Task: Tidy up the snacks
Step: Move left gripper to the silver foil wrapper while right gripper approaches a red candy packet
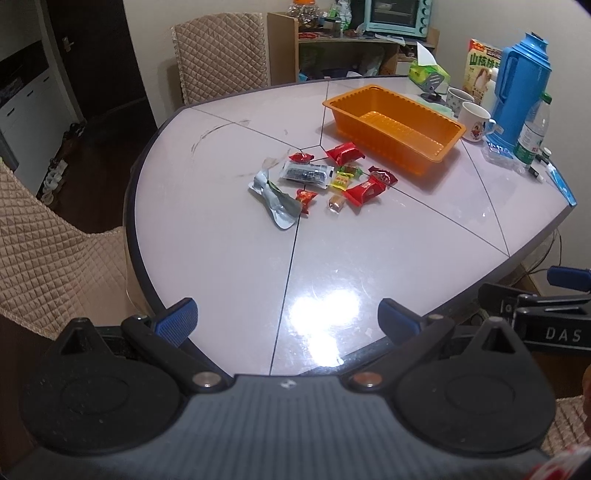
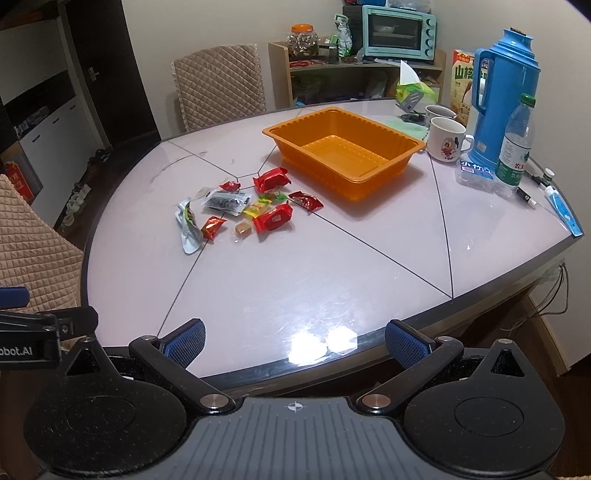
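Note:
Several wrapped snacks lie in a loose pile mid-table: red packets [image 1: 365,190] [image 2: 273,218], a dark clear packet [image 1: 306,173] [image 2: 226,202], a silver pouch [image 1: 275,201] [image 2: 188,225] and small candies [image 1: 337,203] [image 2: 242,229]. An empty orange tray [image 1: 439,120] [image 2: 402,144] stands behind them to the right. My left gripper [image 1: 288,319] is open and empty over the table's near edge, far from the snacks. My right gripper [image 2: 295,341] is open and empty at the near edge too; it also shows at the right of the left wrist view [image 1: 554,295].
A blue thermos [image 2: 504,96], water bottle [image 2: 513,147], two mugs [image 2: 447,138], tissue box [image 1: 428,72] and carton stand at the table's [image 2: 295,280] far right. Quilted chairs [image 2: 218,86] [image 1: 48,251] stand behind and left. A shelf with a toaster oven [image 2: 399,33] is against the wall.

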The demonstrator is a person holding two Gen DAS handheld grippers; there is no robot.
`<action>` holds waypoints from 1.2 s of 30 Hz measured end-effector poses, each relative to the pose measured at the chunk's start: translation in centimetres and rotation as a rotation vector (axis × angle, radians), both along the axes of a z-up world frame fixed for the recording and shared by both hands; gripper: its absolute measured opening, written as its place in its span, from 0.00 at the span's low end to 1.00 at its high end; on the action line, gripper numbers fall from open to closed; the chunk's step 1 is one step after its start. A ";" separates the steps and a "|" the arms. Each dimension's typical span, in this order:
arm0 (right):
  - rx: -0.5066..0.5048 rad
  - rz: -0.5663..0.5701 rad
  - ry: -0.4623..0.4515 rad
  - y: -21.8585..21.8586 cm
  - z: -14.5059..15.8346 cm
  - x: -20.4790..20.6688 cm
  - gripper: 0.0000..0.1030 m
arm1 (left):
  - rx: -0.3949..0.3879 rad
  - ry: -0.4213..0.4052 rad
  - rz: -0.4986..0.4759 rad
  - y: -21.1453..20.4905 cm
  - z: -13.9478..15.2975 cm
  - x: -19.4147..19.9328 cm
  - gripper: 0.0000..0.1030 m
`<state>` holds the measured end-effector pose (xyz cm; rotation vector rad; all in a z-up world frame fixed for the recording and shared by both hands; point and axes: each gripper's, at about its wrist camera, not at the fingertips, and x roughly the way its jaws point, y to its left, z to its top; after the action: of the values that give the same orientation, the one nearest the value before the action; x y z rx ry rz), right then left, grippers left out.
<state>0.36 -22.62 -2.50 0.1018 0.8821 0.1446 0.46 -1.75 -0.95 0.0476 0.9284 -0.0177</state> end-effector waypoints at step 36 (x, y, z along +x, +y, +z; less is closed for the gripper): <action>0.282 -0.252 0.057 0.4 -6.4 11.5 1.00 | -0.068 0.036 -0.097 7.7 -7.7 17.2 0.82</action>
<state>11.82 -22.17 -8.95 0.4806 0.8943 0.0297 17.62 5.91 -8.61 0.0293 0.9602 -0.1399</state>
